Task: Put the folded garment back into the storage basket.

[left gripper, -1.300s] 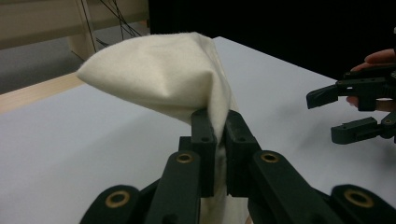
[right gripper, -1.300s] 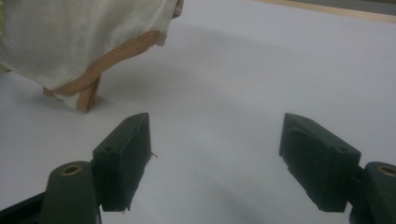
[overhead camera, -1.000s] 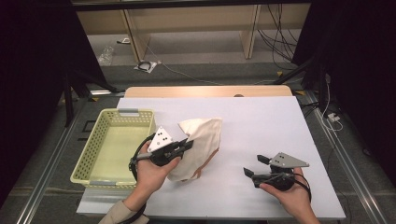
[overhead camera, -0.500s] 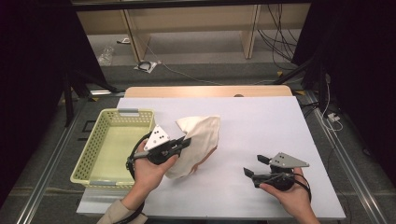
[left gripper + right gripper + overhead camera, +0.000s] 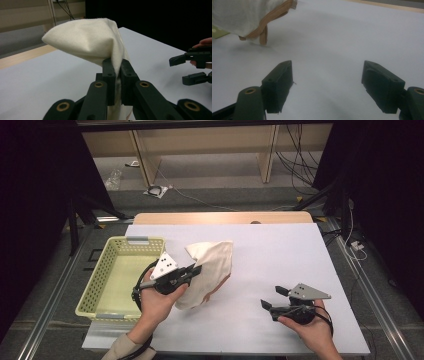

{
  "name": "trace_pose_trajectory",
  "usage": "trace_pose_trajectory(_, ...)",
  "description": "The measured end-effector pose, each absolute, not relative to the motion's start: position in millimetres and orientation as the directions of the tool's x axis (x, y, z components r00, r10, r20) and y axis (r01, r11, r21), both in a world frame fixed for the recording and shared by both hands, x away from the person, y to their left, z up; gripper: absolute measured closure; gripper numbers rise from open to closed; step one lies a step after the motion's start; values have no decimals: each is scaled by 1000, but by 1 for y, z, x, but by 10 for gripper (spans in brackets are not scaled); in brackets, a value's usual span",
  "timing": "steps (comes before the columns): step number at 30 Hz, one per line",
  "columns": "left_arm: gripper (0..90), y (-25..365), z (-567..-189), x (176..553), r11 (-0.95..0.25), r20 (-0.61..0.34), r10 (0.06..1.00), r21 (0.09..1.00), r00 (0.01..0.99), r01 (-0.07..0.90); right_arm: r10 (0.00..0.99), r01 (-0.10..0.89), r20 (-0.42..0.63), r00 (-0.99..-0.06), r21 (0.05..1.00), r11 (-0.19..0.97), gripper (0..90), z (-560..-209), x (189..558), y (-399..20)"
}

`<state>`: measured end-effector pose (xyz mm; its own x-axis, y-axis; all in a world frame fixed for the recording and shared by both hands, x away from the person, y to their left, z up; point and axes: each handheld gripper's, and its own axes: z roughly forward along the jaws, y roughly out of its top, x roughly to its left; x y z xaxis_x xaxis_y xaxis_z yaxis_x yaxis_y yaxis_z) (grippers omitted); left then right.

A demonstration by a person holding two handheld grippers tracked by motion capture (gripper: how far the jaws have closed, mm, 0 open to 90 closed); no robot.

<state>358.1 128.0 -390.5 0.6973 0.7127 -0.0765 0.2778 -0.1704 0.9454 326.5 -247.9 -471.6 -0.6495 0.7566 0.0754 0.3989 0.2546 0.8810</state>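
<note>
Now the left tool (image 5: pixel 196 270) pinches a fold of the cream cloth (image 5: pixel 212 265), lifting it above the white bench (image 5: pixel 280 255) just beside the yellow basket (image 5: pixel 100 285). Well apart, the right tool (image 5: pixel 272 297) rests with jaws spread, holding nothing.

No readable text, labels or numbers (anywhere), no signs

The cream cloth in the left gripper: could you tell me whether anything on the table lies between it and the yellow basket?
Nothing visible does. The left gripper is shut on the cream cloth, which hangs partly lifted just right of the yellow basket. Between cloth and basket there is only the holding hand and bare white table. The right gripper waits open, off to the other side.
</note>
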Motion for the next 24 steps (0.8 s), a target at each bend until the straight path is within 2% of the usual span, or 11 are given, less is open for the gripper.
trace_pose_trajectory(24,840,136,-385,360,-152,-78,726,951,684,270,759,398,71,-647,881,257,261,-471,326,-249)
